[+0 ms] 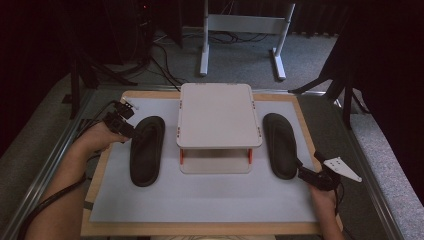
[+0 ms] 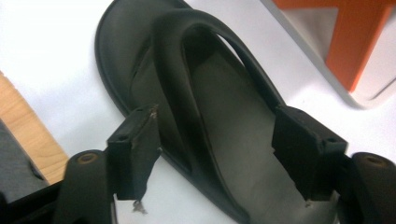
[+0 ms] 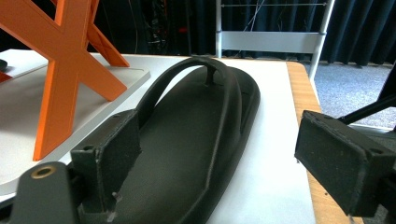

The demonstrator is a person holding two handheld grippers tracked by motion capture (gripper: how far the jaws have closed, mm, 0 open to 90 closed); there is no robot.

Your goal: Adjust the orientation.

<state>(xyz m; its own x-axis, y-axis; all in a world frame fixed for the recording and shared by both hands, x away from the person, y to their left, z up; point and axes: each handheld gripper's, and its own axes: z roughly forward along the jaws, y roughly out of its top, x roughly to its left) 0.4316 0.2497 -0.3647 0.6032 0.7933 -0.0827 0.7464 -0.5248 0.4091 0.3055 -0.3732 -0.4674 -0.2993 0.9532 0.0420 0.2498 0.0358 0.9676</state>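
Two black flip-flop sandals lie on the white mat, one on each side of a white two-tier rack (image 1: 218, 115). My left gripper (image 1: 125, 131) is at the toe end of the left sandal (image 1: 147, 150), on its outer side. In the left gripper view its jaws (image 2: 219, 149) stand apart astride the sandal's (image 2: 219, 88) strap and outer rim, with no pad clearly pressing. My right gripper (image 1: 302, 172) sits at the heel of the right sandal (image 1: 280, 145). In the right gripper view it (image 3: 224, 163) is open wide, one jaw over the sandal's (image 3: 196, 126) heel, the other over the mat's edge.
The rack has orange supports (image 3: 60, 70) between its shelves. The mat (image 1: 200, 200) lies on a wooden board (image 1: 95, 185) inside a metal frame. A white stand (image 1: 245, 30) and cables are on the carpet beyond the table.
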